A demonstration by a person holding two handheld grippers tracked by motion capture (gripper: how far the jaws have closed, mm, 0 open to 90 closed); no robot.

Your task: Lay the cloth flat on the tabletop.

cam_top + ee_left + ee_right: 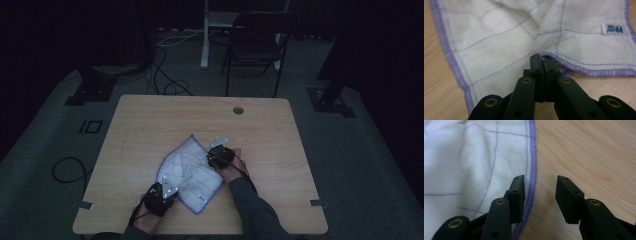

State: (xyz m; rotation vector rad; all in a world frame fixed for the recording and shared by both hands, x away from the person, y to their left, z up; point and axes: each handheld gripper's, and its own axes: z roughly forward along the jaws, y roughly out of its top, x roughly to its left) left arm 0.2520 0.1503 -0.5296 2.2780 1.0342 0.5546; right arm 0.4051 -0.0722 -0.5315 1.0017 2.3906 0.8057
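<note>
A white cloth [190, 172] with thin grid lines and a purple hem lies partly folded on the wooden table [150, 120]. My left gripper [167, 190] is at the cloth's near left corner. In the left gripper view it [541, 61] is shut on a folded hemmed edge of the cloth [499, 37], near a small blue label [614, 28]. My right gripper [217, 155] sits at the cloth's right edge. In the right gripper view it [540, 192] stands open over the purple hem [532, 157], one jaw above the cloth [461, 165] and the other above bare wood.
A round cable hole [238, 110] sits near the table's far edge. Beyond the table stand a dark folding chair [255, 45] and a white post. Cables [70, 170] lie on the floor to the left. Bare wood surrounds the cloth.
</note>
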